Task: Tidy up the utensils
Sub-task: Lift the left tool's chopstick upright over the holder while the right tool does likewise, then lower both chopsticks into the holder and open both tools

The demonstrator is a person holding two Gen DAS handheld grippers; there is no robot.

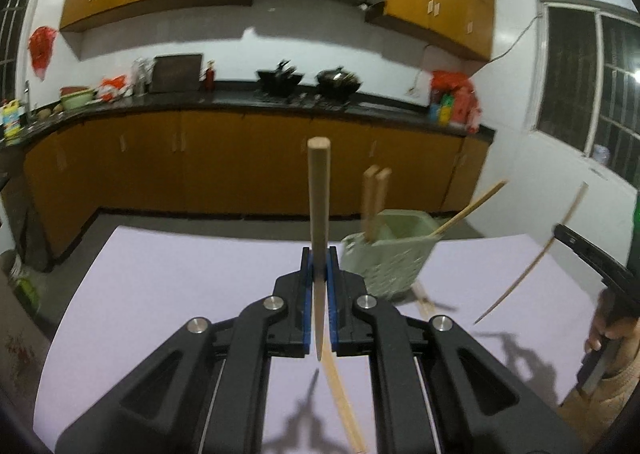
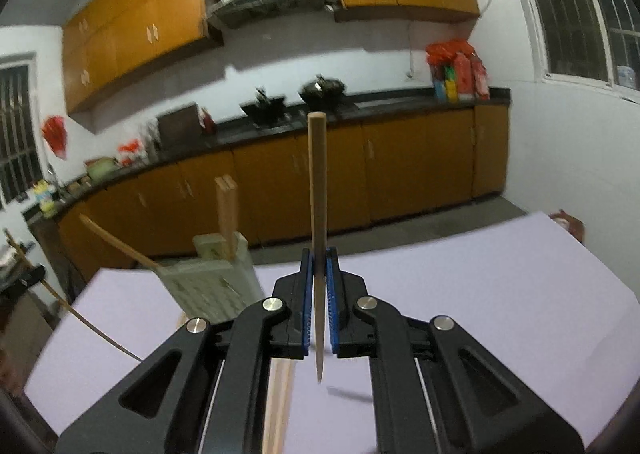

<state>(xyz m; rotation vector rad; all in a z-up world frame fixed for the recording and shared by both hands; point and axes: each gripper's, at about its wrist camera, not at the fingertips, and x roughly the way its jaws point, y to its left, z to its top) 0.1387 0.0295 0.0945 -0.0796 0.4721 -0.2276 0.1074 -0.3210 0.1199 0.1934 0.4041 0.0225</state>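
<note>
We hold one chopstick (image 1: 319,213) clamped upright in the left tool (image 1: 319,274) and another chopstick (image 2: 318,213) in the right tool (image 2: 319,274), above the tabletop (image 1: 180,274) near the green basket (image 1: 394,254); thin pinches may let either pivot and miss the basket.

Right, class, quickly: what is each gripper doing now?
Left gripper: closed on a chopstick.
Right gripper: closed on another chopstick.
</note>
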